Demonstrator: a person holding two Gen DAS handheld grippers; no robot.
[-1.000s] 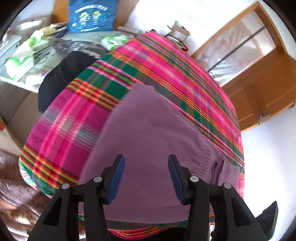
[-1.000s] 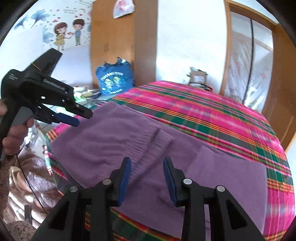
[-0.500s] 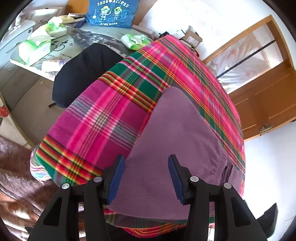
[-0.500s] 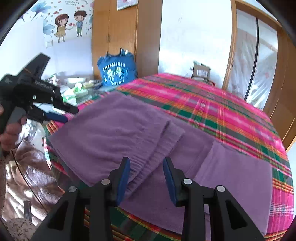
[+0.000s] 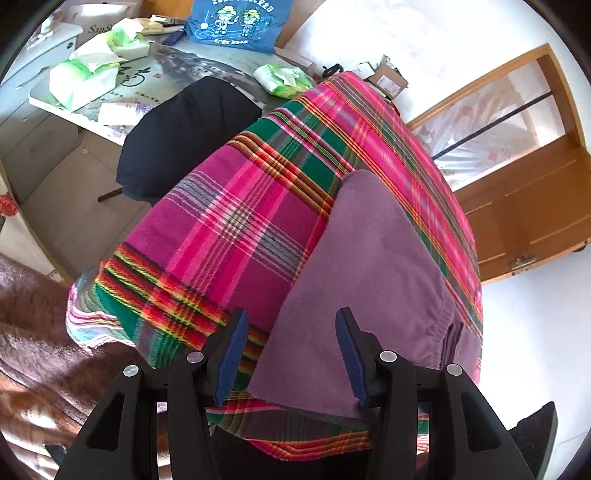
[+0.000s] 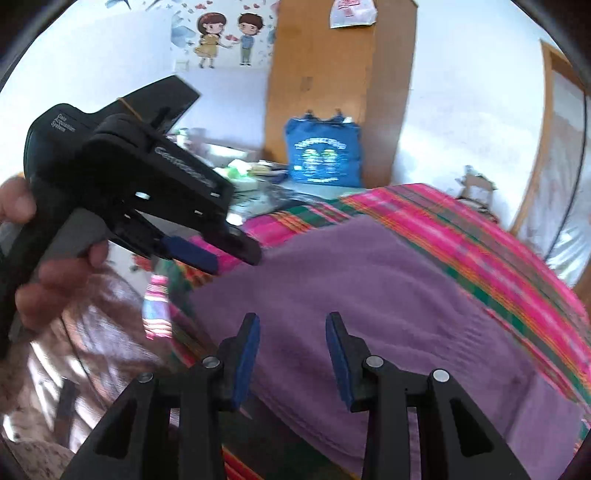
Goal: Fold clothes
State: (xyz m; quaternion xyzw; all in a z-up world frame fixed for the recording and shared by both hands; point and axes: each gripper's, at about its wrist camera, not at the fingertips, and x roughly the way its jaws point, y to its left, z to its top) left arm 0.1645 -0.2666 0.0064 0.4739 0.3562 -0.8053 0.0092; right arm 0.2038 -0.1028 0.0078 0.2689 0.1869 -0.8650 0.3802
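Left tool (image 5: pixel 291 354): jaws wide, nothing between the blue pads, poised over the near left corner of the purple garment (image 5: pixel 369 280). Right tool (image 6: pixel 291 360): jaws also wide and empty, above the near edge of the same garment (image 6: pixel 369 306).

Garment lies flat on the bed, spread over a pink, green and orange plaid bedspread (image 5: pixel 229 236). Its gathered, ribbed band runs along the right side in the left wrist view. The bedspread's corner drops off the mattress at lower left, next to brown furry fabric (image 5: pixel 33 332).

In the right wrist view the left tool (image 6: pixel 207 254) shows from the side, gripped by a hand (image 6: pixel 44 280), its tip over the garment's far left edge. That view is motion-blurred.

Room: beyond the bed corner, a black chair back (image 5: pixel 184 136), then a desk (image 5: pixel 59 110) crowded with green-and-white tissue packs (image 5: pixel 85 77) and a blue printed bag (image 5: pixel 236 22). White walls, a wooden wardrobe (image 6: pixel 340 92), a cartoon couple sticker (image 6: pixel 225 37) on the wall, and wood-framed sliding doors (image 5: pixel 517 147) to the right.
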